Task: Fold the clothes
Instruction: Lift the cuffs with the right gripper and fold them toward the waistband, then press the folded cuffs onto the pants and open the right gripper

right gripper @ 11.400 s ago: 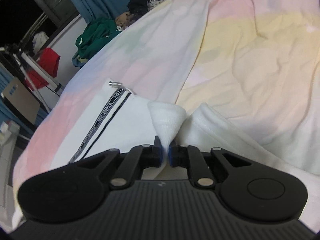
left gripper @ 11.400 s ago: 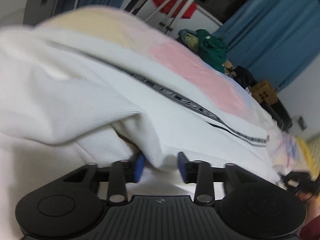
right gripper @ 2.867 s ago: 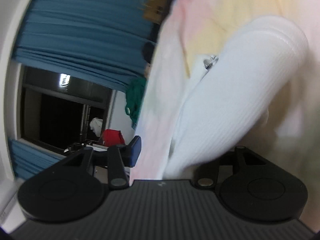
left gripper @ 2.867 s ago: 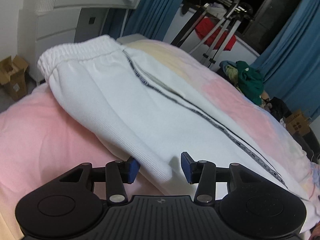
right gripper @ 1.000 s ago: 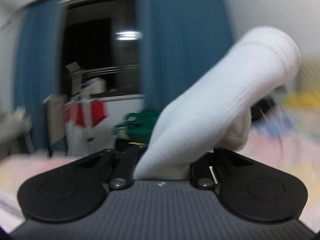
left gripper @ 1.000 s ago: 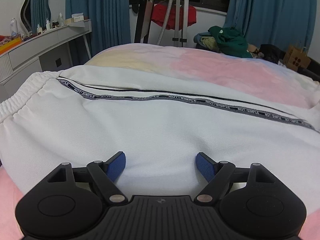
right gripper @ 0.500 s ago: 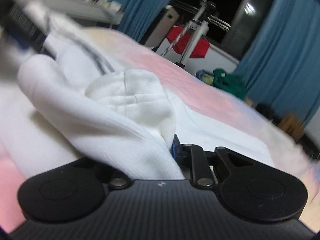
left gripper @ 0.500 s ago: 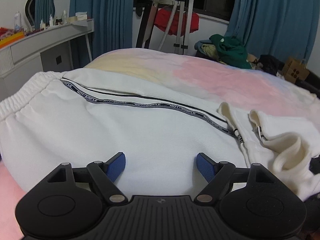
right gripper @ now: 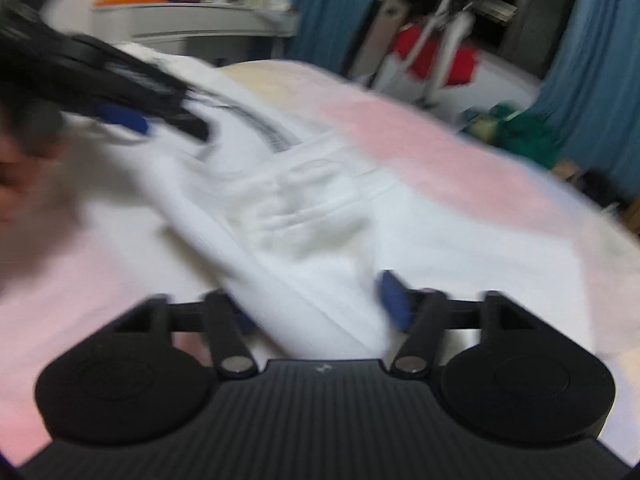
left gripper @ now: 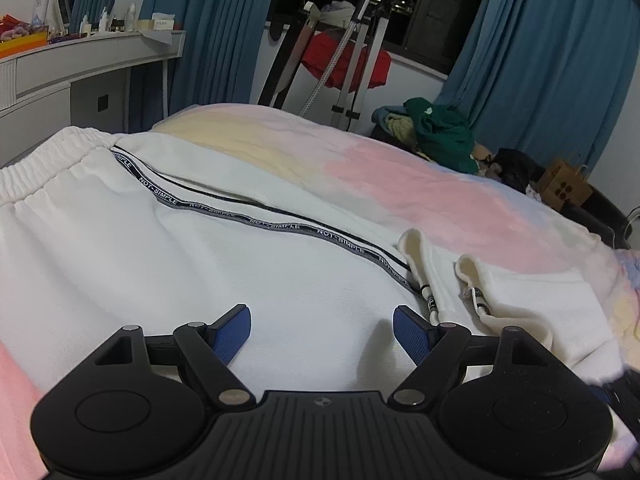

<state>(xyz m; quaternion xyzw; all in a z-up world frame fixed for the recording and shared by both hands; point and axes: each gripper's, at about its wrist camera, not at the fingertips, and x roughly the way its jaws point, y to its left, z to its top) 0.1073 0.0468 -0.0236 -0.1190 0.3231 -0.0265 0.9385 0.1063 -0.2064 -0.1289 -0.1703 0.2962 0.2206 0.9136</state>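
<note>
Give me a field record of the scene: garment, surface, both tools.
garment: white sweatpants, leg ends folded back over the legs
trim: NOT-SIMPLE side tape
waistband: elastic, at left in the left view
surface: pastel bedspread
left tool: open, above the fabric, gripping nothing
right tool: open, fabric lies between its fingers, view blurred
background: green clothes pile

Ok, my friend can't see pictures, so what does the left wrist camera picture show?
The open left gripper hovers over white pants spread on a pastel pink and yellow bed, with the leg ends folded back over them. Behind are blue curtains, a white dresser and a green clothes pile.
</note>
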